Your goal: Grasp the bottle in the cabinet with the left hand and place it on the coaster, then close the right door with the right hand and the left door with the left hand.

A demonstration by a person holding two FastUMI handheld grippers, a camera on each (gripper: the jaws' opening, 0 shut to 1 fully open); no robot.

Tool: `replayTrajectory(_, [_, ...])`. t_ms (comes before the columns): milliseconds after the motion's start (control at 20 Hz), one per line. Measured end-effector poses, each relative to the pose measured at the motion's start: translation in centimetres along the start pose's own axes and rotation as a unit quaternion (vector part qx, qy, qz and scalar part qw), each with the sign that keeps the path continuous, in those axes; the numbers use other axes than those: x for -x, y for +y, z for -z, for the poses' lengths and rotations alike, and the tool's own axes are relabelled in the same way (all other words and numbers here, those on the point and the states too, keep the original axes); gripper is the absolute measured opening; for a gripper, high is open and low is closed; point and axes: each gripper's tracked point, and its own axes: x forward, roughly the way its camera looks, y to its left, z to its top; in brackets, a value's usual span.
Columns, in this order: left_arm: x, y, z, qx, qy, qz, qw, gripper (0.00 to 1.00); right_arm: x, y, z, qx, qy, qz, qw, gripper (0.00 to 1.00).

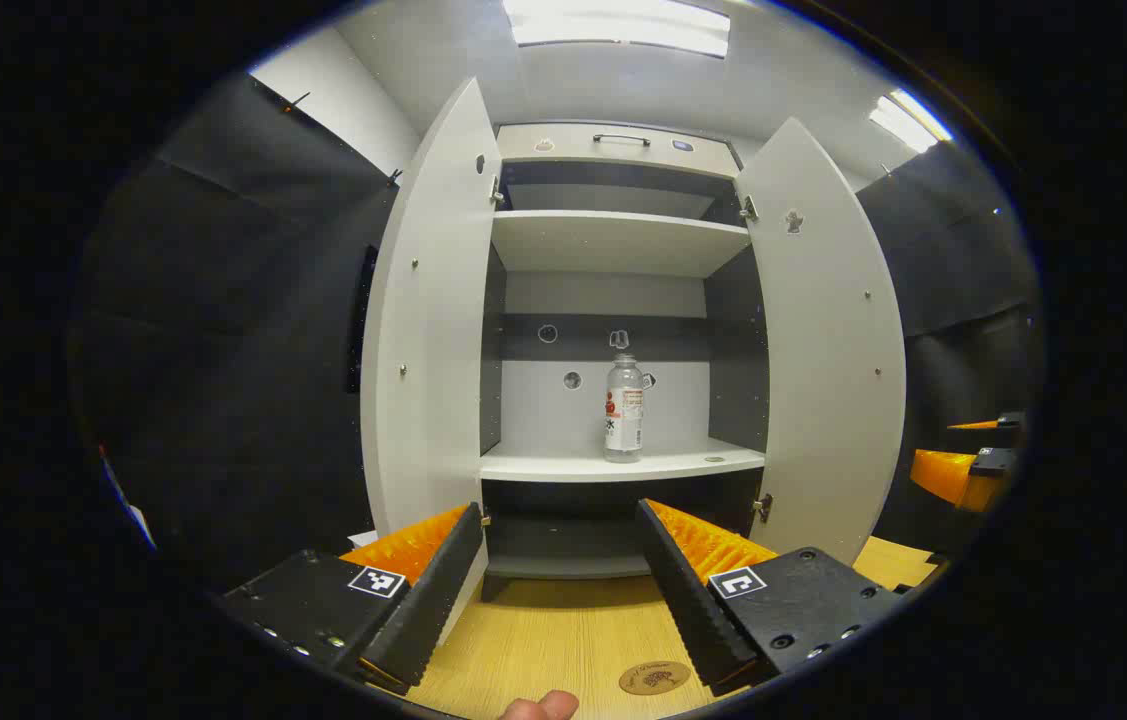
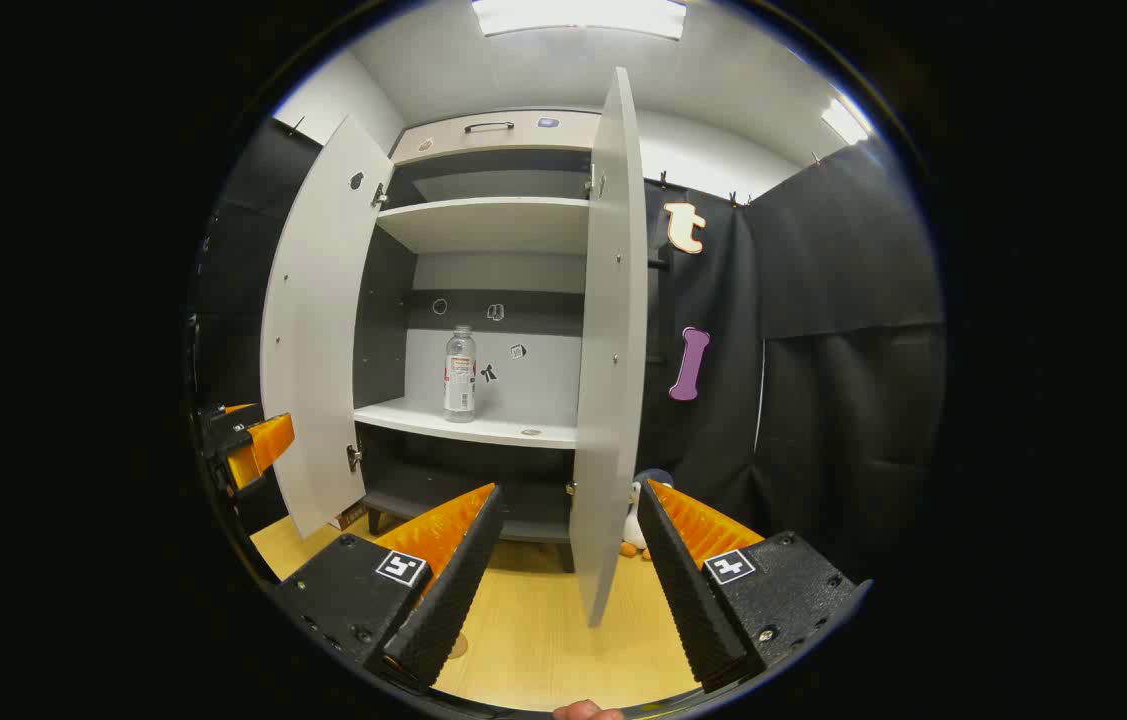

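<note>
I see the tall white cabinet (image 1: 613, 300) with both doors swung open, the left door (image 1: 428, 330) and right door (image 1: 828, 340). My left gripper (image 1: 560, 530) and right gripper (image 2: 568, 520) both hold their fingers apart, empty. The clear plastic bottle (image 1: 624, 408) stands upright on the middle shelf. The small round brown coaster (image 1: 654, 677) lies on the wooden table (image 1: 563, 630).

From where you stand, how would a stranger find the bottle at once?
Look at the white cabinet with both doors open. On its middle shelf stands one clear bottle, upright, with a label around its body. Nothing else stands on that shelf.
</note>
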Motion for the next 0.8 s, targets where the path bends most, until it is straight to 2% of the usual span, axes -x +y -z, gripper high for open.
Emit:
replayTrajectory(150, [-0.8, -0.3, -0.1, 0.001, 0.001, 0.003, 1.000, 0.94, -0.6, 0.7, 0.1, -0.013, 0.001, -0.011, 1.000, 0.83])
replayTrajectory(800, [-1.1, -0.7, 0.0, -0.001, -0.001, 0.004, 1.000, 0.95, -1.2, 0.7, 0.0, -0.001, -0.001, -0.021, 1.000, 0.83])
